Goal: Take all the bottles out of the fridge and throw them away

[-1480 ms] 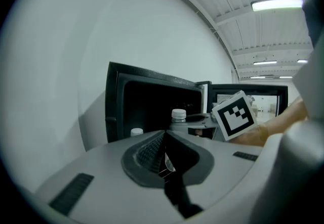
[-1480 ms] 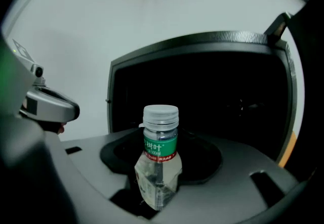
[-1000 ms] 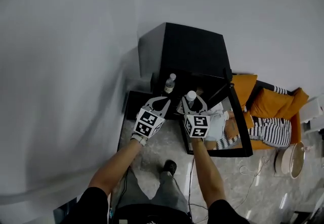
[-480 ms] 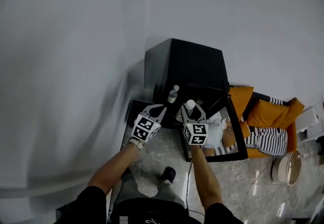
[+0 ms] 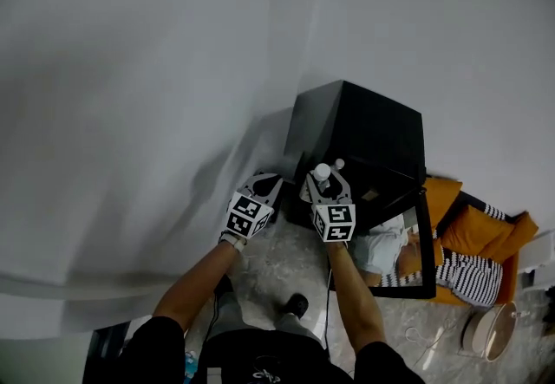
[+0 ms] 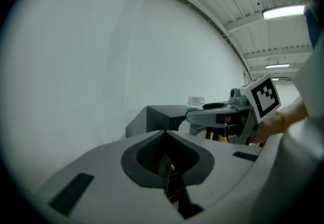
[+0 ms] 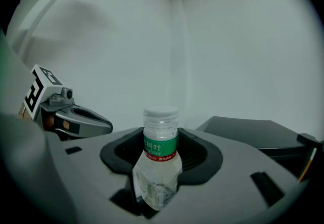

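The right gripper [image 7: 161, 139] grasps the clear plastic bottle with white cap and green label [image 7: 160, 167] upright, just in front of the black cube fridge [image 5: 364, 126], while the left gripper [image 6: 167, 162] is clenched empty; carry the bottle level with a firm grip towards the unseen bin.

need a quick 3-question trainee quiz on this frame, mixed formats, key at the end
1. True or false: the left gripper has its jaws together with nothing between them.
2. What does the right gripper hold? A) a drinks can B) a clear plastic bottle with a white cap and green label C) nothing
3. Fill in: the black fridge has its glass door standing ____.
Key: 1 true; 2 B; 3 open.
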A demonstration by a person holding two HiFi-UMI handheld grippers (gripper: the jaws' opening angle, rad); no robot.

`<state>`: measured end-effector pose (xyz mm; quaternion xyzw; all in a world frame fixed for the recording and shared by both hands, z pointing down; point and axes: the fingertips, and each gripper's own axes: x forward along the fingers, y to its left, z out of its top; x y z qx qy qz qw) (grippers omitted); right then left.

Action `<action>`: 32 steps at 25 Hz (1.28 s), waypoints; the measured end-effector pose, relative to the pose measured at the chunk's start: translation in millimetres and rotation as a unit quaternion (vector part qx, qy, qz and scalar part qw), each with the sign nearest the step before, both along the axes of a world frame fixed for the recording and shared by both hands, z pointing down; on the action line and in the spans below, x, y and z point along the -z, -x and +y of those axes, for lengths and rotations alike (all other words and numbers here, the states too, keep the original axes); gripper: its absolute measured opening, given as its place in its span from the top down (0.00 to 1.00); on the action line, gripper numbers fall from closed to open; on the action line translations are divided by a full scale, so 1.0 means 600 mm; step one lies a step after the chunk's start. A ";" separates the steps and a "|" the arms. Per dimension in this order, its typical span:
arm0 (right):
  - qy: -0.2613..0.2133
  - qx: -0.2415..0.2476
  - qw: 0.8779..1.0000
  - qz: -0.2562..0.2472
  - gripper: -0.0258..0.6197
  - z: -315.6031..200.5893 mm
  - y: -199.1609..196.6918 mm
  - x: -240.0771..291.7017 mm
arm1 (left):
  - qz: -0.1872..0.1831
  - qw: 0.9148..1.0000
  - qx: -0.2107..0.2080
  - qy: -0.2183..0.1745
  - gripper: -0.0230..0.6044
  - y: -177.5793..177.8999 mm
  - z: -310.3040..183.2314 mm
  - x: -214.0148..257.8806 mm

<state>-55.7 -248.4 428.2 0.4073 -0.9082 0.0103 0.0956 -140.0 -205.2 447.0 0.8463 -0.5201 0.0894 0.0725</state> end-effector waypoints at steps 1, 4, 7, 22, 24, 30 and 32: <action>-0.001 0.013 1.000 -0.001 0.64 0.003 0.024 0.002 | -0.002 1.000 0.012 0.000 0.95 0.022 0.005 0.002; -0.001 0.050 0.999 -0.003 0.64 0.017 0.090 0.006 | -0.005 0.999 0.046 0.001 0.95 0.082 0.020 0.004; -0.001 0.082 0.997 -0.002 0.64 0.033 0.146 0.006 | -0.006 0.997 0.073 0.002 0.95 0.130 0.034 0.006; 0.008 0.122 0.992 0.011 0.64 0.018 0.248 -0.068 | 0.004 0.996 0.089 0.020 0.95 0.202 0.038 -0.075; 0.014 0.121 0.992 0.016 0.64 0.011 0.253 -0.095 | 0.007 0.996 0.088 0.028 0.95 0.206 0.033 -0.099; 0.039 0.118 0.992 0.031 0.64 0.008 0.250 -0.202 | 0.016 0.995 0.084 0.051 0.95 0.207 0.026 -0.186; 0.052 0.114 0.992 0.033 0.64 0.014 0.245 -0.237 | 0.017 0.995 0.079 0.060 0.95 0.202 0.030 -0.215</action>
